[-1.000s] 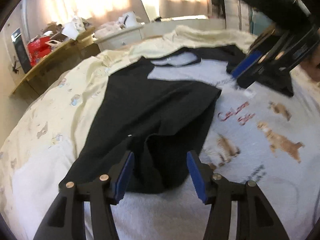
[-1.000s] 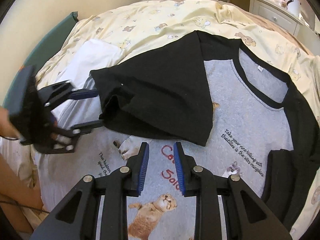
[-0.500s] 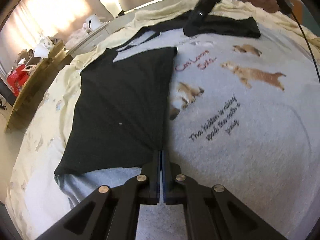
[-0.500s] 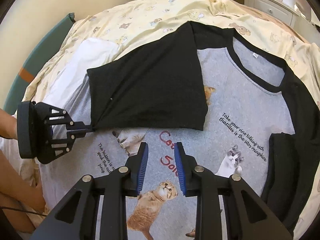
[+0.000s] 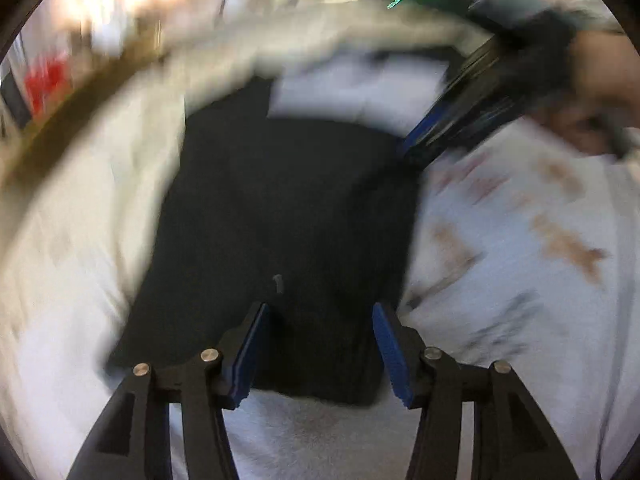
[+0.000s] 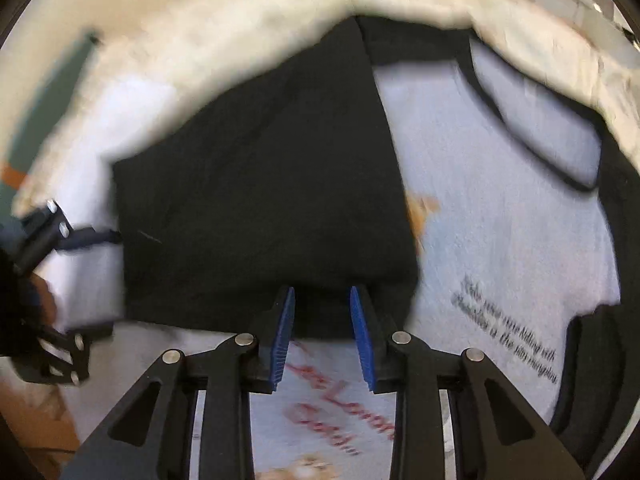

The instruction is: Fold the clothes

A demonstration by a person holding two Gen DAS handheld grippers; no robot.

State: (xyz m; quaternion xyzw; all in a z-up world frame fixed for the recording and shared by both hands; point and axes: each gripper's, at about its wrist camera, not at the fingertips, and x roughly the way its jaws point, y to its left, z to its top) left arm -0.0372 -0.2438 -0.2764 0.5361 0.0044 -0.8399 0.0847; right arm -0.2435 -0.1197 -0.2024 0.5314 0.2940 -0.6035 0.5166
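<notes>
A grey cotton T-shirt with black raglan sleeves, a black neckband and printed cats and lettering [image 6: 500, 208] lies spread flat, front side up, on a pale cream bedspread [image 6: 248, 24]. One black sleeve [image 5: 280, 216] is folded inward so that it lies as a broad dark panel over the grey chest area; its lower edge is toward the cameras in both views. The left gripper [image 5: 320, 344], black with blue ribbed pads, points steeply down at the near edge of this folded sleeve. Its jaws are opening: the two pads stand well apart, one on each side of the sleeve's hem area, and neither pad presses on the cloth, so the fabric is released. The right gripper [image 6: 322, 332], of the same black-and-blue build, also points steeply down at the sleeve's lower edge, just beside the red printed lettering. Its jaws are opening as well; dark sleeve fabric is visible in the narrow gap between the pads, but no pad is seen clamping it. The opposite black sleeve [image 6: 592, 360] lies folded at the right edge of the right wrist view. Both views are motion-blurred, so fine fabric detail cannot be resolved.
</notes>
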